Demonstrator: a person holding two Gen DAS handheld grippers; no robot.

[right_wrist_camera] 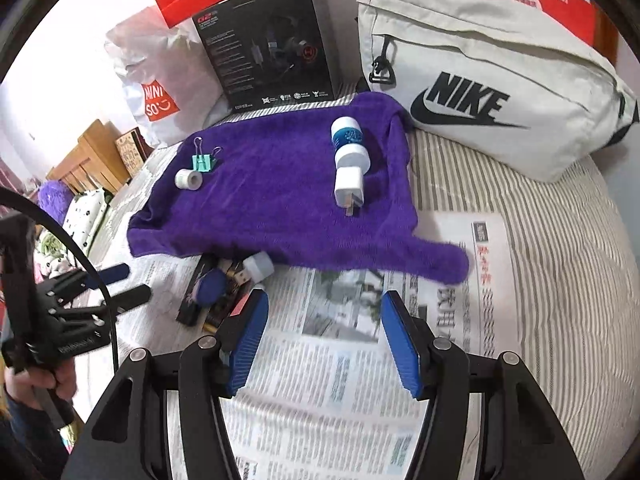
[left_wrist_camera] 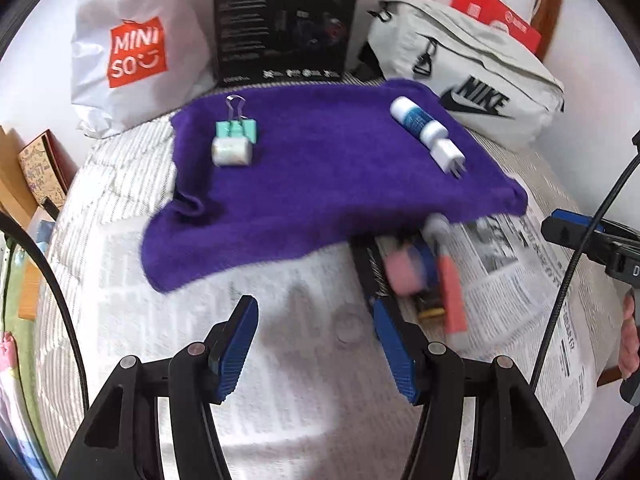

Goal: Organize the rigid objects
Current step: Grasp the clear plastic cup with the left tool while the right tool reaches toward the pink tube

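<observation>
A purple towel point(left_wrist_camera: 320, 176) point(right_wrist_camera: 280, 208) lies on newspaper. On it sit a teal binder clip point(left_wrist_camera: 236, 126) point(right_wrist_camera: 202, 162), a white tape roll point(left_wrist_camera: 232, 152) point(right_wrist_camera: 188, 179), a blue-and-white bottle point(left_wrist_camera: 416, 118) point(right_wrist_camera: 349, 142) and a white plug charger point(left_wrist_camera: 448, 156) point(right_wrist_camera: 349, 188). At the towel's near edge lies a pile point(left_wrist_camera: 424, 276) point(right_wrist_camera: 224, 284) of small items: a black flat box, a blue piece, a pink piece, a white cap. My left gripper point(left_wrist_camera: 316, 344) is open and empty, left of the pile. My right gripper point(right_wrist_camera: 324, 340) is open and empty over the newspaper.
Behind the towel stand a Miniso bag point(left_wrist_camera: 136, 52) point(right_wrist_camera: 160, 92), a black headset box point(left_wrist_camera: 284, 20) point(right_wrist_camera: 272, 44) and a white Nike bag point(left_wrist_camera: 472, 76) point(right_wrist_camera: 488, 92). Newspaper point(left_wrist_camera: 280, 400) point(right_wrist_camera: 340, 380) covers a striped bed point(right_wrist_camera: 560, 280). Wooden furniture point(right_wrist_camera: 92, 160) stands at the left.
</observation>
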